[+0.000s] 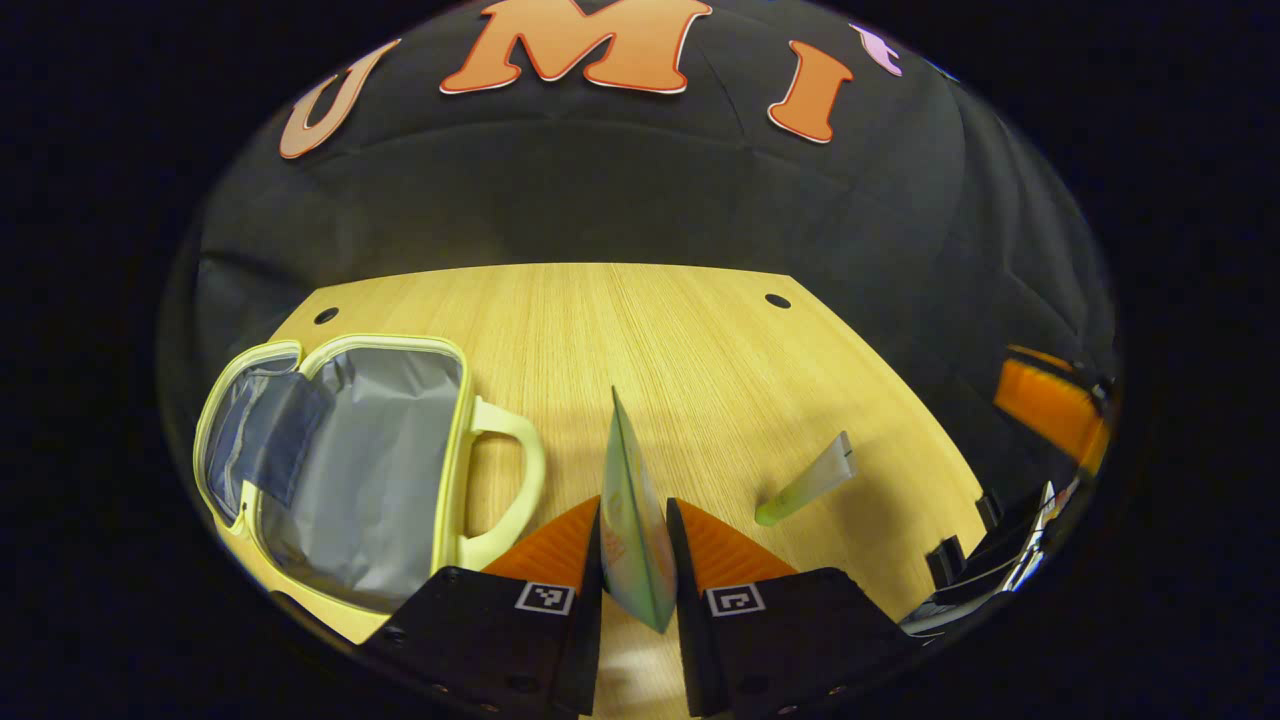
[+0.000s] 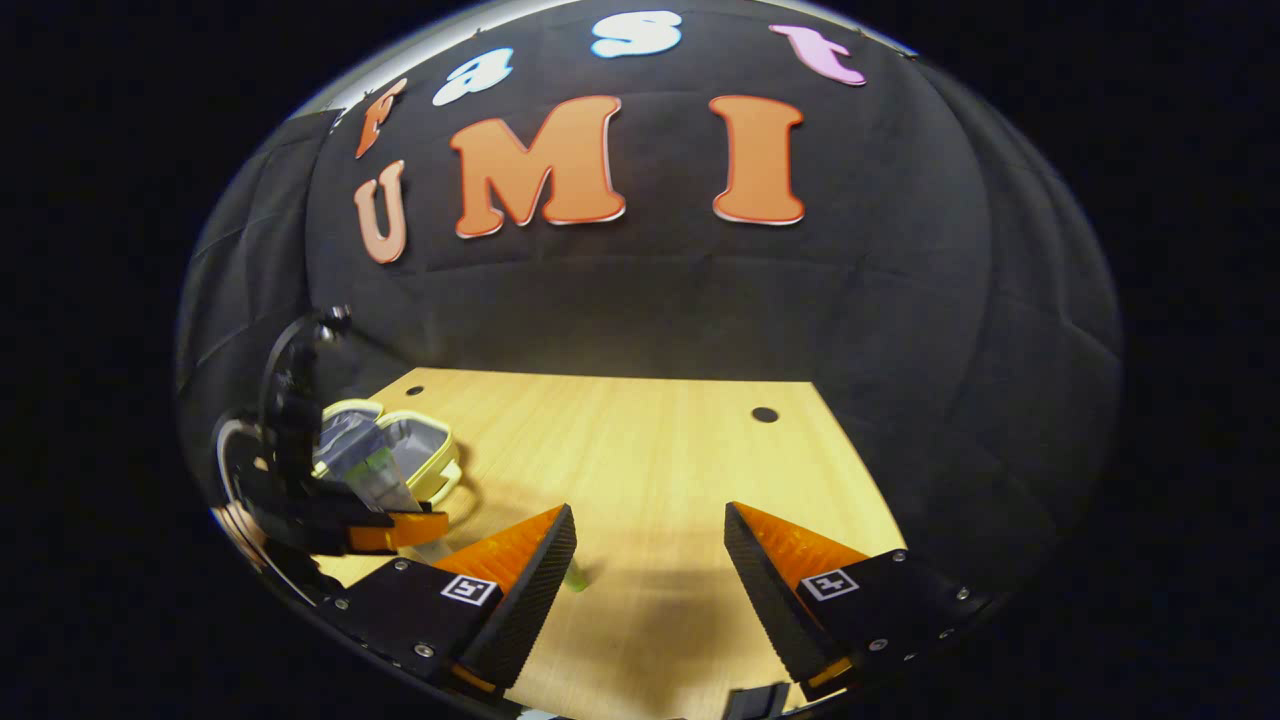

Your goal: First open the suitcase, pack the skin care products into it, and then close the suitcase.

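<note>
The small pale-yellow suitcase [image 1: 340, 470] lies open on the wooden table [image 1: 650, 340] at the left, showing its grey lining and a handle. My left gripper [image 1: 636, 545] is shut on a flat pastel sachet [image 1: 632, 520], held edge-on above the table, right of the case. A green tube [image 1: 808, 482] lies on the table further right. In the right gripper view, my right gripper [image 2: 650, 560] is open over bare table, with nothing between its fingers. The left gripper [image 2: 385, 520] holding the sachet [image 2: 380, 480] shows at the far left there, in front of the suitcase [image 2: 415, 450].
Two dark holes [image 1: 777, 300] mark the table's far corners. The black cloth wall rises right behind the table. The right gripper's body [image 1: 1040, 480] shows at the right edge of the left gripper view.
</note>
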Action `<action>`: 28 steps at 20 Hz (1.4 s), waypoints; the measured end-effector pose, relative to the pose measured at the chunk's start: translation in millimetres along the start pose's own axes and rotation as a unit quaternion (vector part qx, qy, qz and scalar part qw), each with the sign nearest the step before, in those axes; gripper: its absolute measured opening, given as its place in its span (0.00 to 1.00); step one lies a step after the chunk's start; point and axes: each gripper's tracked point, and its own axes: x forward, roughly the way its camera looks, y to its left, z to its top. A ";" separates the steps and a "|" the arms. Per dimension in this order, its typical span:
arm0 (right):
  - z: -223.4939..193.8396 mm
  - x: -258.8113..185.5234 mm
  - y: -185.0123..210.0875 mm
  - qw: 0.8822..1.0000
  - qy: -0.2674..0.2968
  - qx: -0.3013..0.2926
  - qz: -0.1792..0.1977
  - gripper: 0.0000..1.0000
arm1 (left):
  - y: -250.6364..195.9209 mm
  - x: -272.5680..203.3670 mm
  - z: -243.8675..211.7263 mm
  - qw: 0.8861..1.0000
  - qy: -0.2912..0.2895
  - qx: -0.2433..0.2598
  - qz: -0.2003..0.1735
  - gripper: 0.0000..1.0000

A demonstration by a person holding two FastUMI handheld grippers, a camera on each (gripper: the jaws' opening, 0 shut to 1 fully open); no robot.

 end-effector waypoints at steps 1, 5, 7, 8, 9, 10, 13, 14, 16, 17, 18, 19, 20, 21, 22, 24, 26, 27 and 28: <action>-10.9 9.3 9.5 1.000 0.011 -0.009 0.013 0.95 | 4.7 -12.3 2.6 1.000 -0.002 -0.004 0.004 0.34; -50.3 40.9 44.9 0.995 0.062 -0.041 0.068 0.96 | 37.1 -54.3 2.8 0.999 -0.006 -0.012 0.037 0.33; -64.3 54.4 56.5 0.992 0.078 -0.052 0.083 0.96 | 51.0 -68.7 -1.7 0.998 -0.006 -0.019 0.054 0.34; -73.9 60.8 56.3 0.990 0.091 -0.053 0.089 0.96 | 57.0 -74.7 -5.3 0.998 -0.005 -0.023 0.062 0.33; -84.5 66.6 57.9 0.988 0.109 -0.050 0.094 0.96 | 63.6 -81.2 -10.1 0.997 -0.003 -0.029 0.070 0.33; -97.1 69.9 59.1 0.986 0.126 -0.043 0.101 0.96 | 68.9 -85.7 -14.3 0.996 -0.002 -0.035 0.077 0.33; -112.4 83.4 59.3 0.982 0.154 -0.025 0.109 0.95 | 80.7 -95.0 -26.7 0.995 0.003 -0.051 0.090 0.33; -113.6 86.8 58.4 0.981 0.154 -0.028 0.110 0.93 | 83.3 -97.1 -28.8 0.994 0.004 -0.054 0.093 0.33; -118.9 93.0 59.3 0.979 0.163 -0.033 0.117 0.84 | 86.4 -99.5 -28.4 0.994 0.001 -0.055 0.097 0.33; -123.1 96.6 57.7 0.978 0.169 -0.037 0.114 0.70 | 87.8 -100.0 -29.2 0.994 0.001 -0.056 0.099 0.34; -128.8 98.3 55.9 0.977 0.178 -0.039 0.113 0.67 | 89.1 -100.0 -29.4 0.993 0.003 -0.057 0.101 0.33; -131.6 99.1 58.1 0.975 0.184 -0.037 0.120 0.57 | 89.9 -100.4 -29.3 0.993 0.002 -0.058 0.103 0.34; -132.9 99.9 60.0 0.974 0.186 -0.037 0.125 0.54 | 91.3 -100.8 -29.0 0.993 0.002 -0.057 0.105 0.34; -132.7 102.0 59.1 0.974 0.183 -0.039 0.126 0.45 | 91.7 -102.3 -28.5 0.993 0.003 -0.056 0.109 0.34; -130.3 101.3 57.7 0.974 0.184 -0.039 0.128 0.38 | 94.4 -104.9 -27.7 0.992 0.001 -0.053 0.114 0.33; -127.4 94.9 59.3 0.971 0.194 -0.031 0.137 0.34 | 100.7 -113.2 -24.8 0.991 0.001 -0.059 0.121 0.34; -116.1 83.0 63.6 0.968 0.198 -0.029 0.148 0.34 | 100.6 -122.0 -15.6 0.992 0.001 -0.066 0.108 0.34; -105.1 77.0 66.5 0.969 0.191 -0.029 0.154 0.34 | 103.7 -130.5 -8.4 0.993 0.003 -0.060 0.105 0.34; -89.6 69.6 72.5 0.970 0.180 -0.025 0.163 0.34 | 112.8 -138.0 -1.2 0.992 0.006 -0.052 0.112 0.34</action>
